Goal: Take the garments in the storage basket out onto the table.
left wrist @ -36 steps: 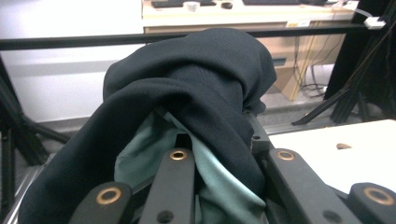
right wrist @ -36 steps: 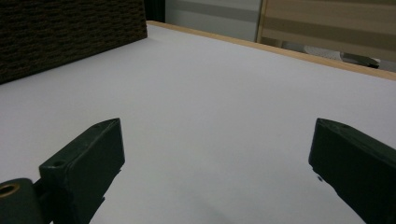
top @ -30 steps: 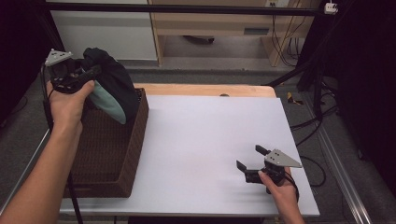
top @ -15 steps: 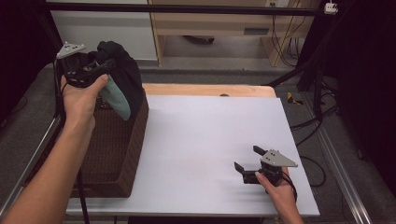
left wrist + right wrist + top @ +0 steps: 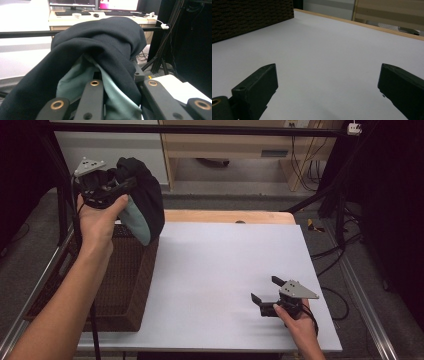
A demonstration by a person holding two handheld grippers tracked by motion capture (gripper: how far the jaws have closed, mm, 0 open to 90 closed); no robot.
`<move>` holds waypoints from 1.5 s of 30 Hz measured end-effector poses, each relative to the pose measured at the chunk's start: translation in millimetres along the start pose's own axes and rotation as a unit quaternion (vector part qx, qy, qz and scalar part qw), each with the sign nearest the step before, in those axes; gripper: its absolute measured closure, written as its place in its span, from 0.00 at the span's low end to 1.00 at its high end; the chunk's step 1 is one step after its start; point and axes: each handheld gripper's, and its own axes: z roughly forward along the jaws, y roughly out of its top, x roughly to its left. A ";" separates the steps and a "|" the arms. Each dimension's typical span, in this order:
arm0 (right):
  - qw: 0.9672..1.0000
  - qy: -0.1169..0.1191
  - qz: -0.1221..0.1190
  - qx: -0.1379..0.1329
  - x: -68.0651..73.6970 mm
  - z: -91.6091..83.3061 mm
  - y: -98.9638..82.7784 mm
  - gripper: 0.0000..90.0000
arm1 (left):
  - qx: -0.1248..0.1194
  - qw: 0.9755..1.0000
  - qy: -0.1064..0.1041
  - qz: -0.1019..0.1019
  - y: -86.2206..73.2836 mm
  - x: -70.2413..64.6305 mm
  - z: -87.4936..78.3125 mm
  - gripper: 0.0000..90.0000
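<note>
Now my left claw (image 5: 117, 190) grips the dark garment (image 5: 142, 195) above the wicker basket (image 5: 125, 285), bare tabletop (image 5: 225, 270) lying rightward, where my right claw (image 5: 264, 291) gapes empty.

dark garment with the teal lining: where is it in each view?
High view: upper left, dark garment bunched in the left gripper above the wicker basket.
Left gripper view: centre, draped over its jaws.
Right gripper view: not in it.
Shared landmark: white tabletop.

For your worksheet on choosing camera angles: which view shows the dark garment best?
The high view: the dark garment hangs whole from the left gripper above the basket. The left gripper view shows only close-up folds.
</note>
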 end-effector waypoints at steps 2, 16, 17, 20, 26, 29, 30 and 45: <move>1.000 0.000 -0.001 0.000 -0.1 0.0 -0.1 0.03 | -0.002 1.000 -0.005 -0.003 1.3 -3.7 1.5 0.86; 1.000 0.000 -0.001 -0.002 -0.3 -0.5 0.3 0.03 | 0.007 0.999 -0.034 0.014 1.7 -40.6 20.7 0.86; 1.000 0.000 -0.001 -0.002 -0.4 -0.5 0.2 0.03 | 0.008 0.999 -0.034 0.014 1.3 -41.8 22.0 0.86; 1.000 0.001 -0.002 -0.002 -0.5 -0.5 0.1 0.03 | 0.012 0.999 -0.036 0.012 -0.2 -44.4 25.7 0.86; 1.000 0.001 -0.001 -0.003 -0.3 -0.5 0.3 0.03 | 0.019 0.999 -0.044 0.018 -3.1 -51.9 31.1 0.86; 1.000 0.001 -0.001 -0.002 -0.2 -0.5 0.4 0.03 | 0.022 0.998 -0.046 0.023 -4.4 -56.0 33.5 0.86; 1.000 0.000 -0.001 -0.002 -0.3 -0.6 0.3 0.03 | 0.023 0.998 -0.047 0.023 -5.0 -57.3 34.3 0.86; 1.000 0.001 0.001 0.000 -1.0 -1.0 0.0 0.03 | 0.046 0.996 -0.061 0.037 -24.0 -75.3 52.7 0.86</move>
